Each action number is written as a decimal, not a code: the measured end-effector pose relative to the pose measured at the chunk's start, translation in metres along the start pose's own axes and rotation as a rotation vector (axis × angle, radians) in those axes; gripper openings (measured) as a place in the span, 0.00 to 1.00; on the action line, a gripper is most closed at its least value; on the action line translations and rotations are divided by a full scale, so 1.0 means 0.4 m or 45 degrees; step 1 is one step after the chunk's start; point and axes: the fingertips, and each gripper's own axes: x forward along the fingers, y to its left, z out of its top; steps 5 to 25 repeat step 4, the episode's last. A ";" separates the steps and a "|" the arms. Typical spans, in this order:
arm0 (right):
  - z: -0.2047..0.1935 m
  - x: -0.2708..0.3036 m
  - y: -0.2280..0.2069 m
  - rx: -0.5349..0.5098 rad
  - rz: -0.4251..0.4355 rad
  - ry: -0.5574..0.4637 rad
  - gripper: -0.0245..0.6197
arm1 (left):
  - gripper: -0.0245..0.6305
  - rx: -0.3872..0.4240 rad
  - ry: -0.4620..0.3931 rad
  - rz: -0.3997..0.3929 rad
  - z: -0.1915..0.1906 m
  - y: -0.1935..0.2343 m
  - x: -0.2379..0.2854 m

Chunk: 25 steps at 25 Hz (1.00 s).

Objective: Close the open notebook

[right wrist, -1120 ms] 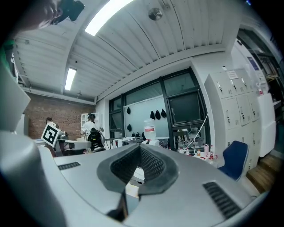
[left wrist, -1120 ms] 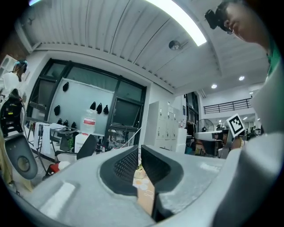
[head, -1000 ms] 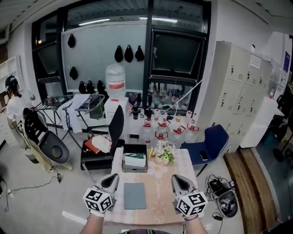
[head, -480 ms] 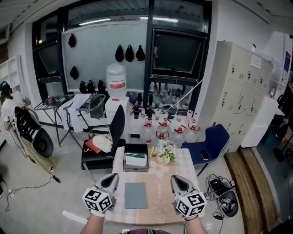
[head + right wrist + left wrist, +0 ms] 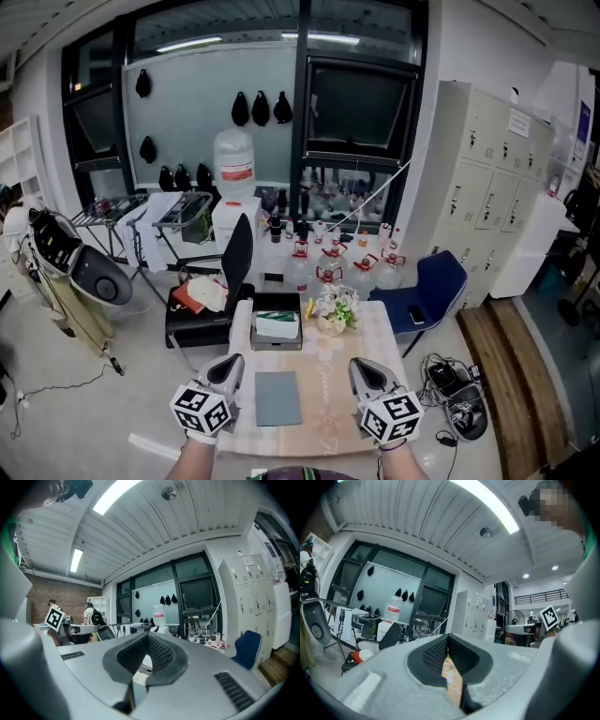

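A grey-green notebook [image 5: 277, 398] lies shut and flat on the small wooden table [image 5: 330, 419] in the head view. My left gripper [image 5: 225, 371] hovers at the table's left edge, just left of the notebook, its jaws shut with nothing between them. To the notebook's right, my right gripper [image 5: 367, 373] sits over the table, jaws also shut and empty. Both point level toward the room. In the left gripper view the black pads [image 5: 436, 654] meet at their tips; the right gripper view shows its pads [image 5: 161, 652] closed the same way.
At the table's far end stand a dark tray with a white box [image 5: 277, 324] and a small flower bunch [image 5: 334, 312]. A black chair [image 5: 225, 281] is behind the table, a blue chair [image 5: 427, 291] to the right. Bottles and lockers [image 5: 492, 202] line the back.
Both grippers and the notebook have stayed where they were. Only a person with gear at the far left of the room has shifted.
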 end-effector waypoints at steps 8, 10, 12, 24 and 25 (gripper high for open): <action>-0.004 -0.004 0.003 -0.003 -0.001 0.003 0.04 | 0.06 -0.020 -0.008 -0.001 -0.005 0.004 -0.003; -0.004 -0.004 0.003 -0.003 -0.001 0.003 0.04 | 0.06 -0.020 -0.008 -0.001 -0.005 0.004 -0.003; -0.004 -0.004 0.003 -0.003 -0.001 0.003 0.04 | 0.06 -0.020 -0.008 -0.001 -0.005 0.004 -0.003; -0.004 -0.004 0.003 -0.003 -0.001 0.003 0.04 | 0.06 -0.020 -0.008 -0.001 -0.005 0.004 -0.003; -0.004 -0.004 0.003 -0.003 -0.001 0.003 0.04 | 0.06 -0.020 -0.008 -0.001 -0.005 0.004 -0.003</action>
